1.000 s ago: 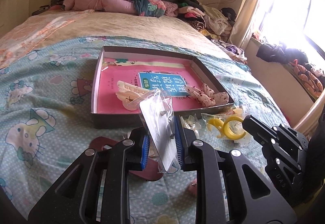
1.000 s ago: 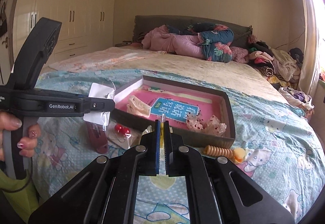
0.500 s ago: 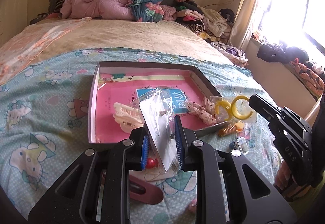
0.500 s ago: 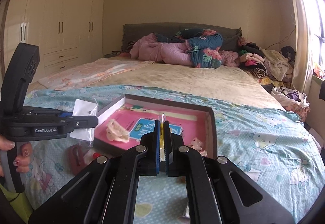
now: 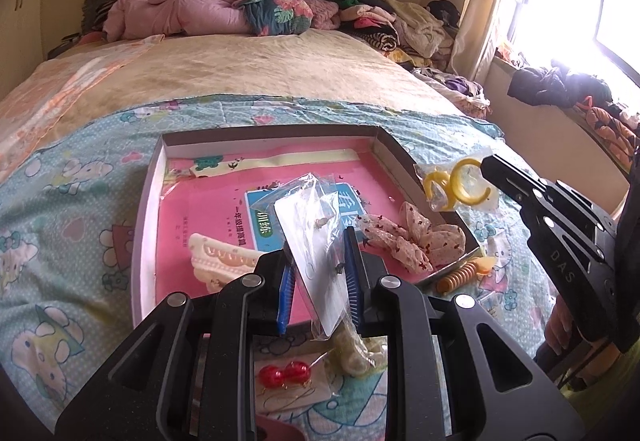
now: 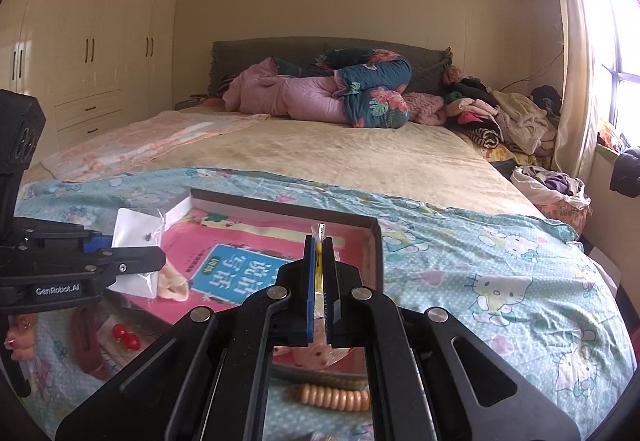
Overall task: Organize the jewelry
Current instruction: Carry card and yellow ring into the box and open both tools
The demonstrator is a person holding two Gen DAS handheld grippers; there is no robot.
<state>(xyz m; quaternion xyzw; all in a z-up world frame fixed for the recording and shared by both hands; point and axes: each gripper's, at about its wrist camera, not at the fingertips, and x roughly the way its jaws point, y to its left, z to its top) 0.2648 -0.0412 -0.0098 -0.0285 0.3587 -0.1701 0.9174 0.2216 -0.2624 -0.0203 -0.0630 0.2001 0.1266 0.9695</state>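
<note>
A bed point(image 5: 248, 69) fills the room, with a cartoon-cat sheet point(image 5: 72, 209) spread over its near half and rumpled quilts point(image 5: 224, 5) at 12 o'clock against the headboard. Cream wardrobes point(image 6: 88, 41) stand at 10 o'clock in the right wrist view; a bright window point(image 5: 568, 1) glares at 2 o'clock in the left one.

On the sheet sits a shallow box point(image 5: 146, 201) lined in pink, holding a cream hair claw point(image 5: 216, 261) and a floral scrunchie point(image 5: 412, 237). Red bead earrings point(image 5: 284, 375) lie on the sheet at 6 o'clock, just outside the box, and a peach coil tie point(image 5: 456, 275) rests by its 4 o'clock corner.

The left gripper point(image 5: 318, 273) is level above the box's near edge, its fingers pinching a clear bag with a white earring card point(image 5: 316, 261), which tilts upright. The right gripper point(image 6: 319, 289) reaches in from 3 o'clock, fingers pressed on a bag of yellow rings point(image 5: 456, 185) held in the air over the box's right wall.
</note>
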